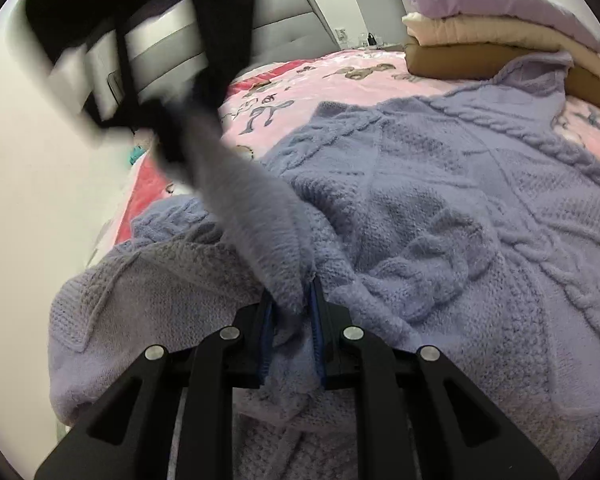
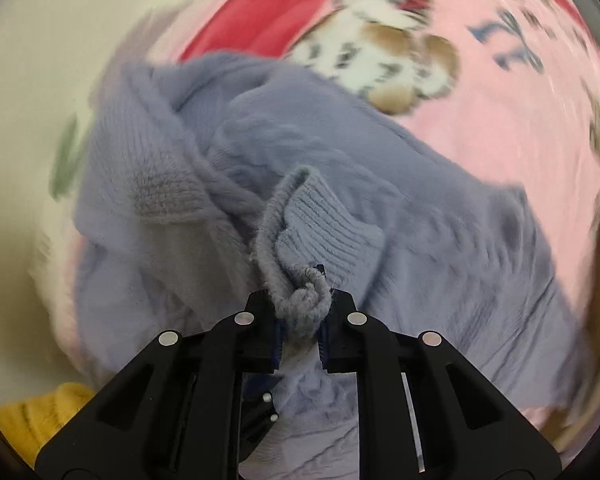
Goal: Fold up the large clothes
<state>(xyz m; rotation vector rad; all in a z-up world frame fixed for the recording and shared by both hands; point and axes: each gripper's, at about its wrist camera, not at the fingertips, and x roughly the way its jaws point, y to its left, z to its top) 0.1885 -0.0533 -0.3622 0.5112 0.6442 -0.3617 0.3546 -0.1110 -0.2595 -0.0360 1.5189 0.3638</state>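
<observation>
Pinching the lavender cable-knit sweater (image 1: 440, 208) at two places, both grippers have cloth between their fingers: the left gripper (image 1: 292, 316) nips a fold at the garment's near edge, the right gripper (image 2: 302, 312) clamps a bunched ribbed cuff (image 2: 324, 224). Most of the sweater lies spread on the pink bed (image 1: 340, 76), its far part reaching the stacked folded clothes (image 1: 500, 28) near the bed's far corner. It looks thick, soft, stretchy and fairly heavy; ribbed hems and cuffs likely give the firmest hold.
</observation>
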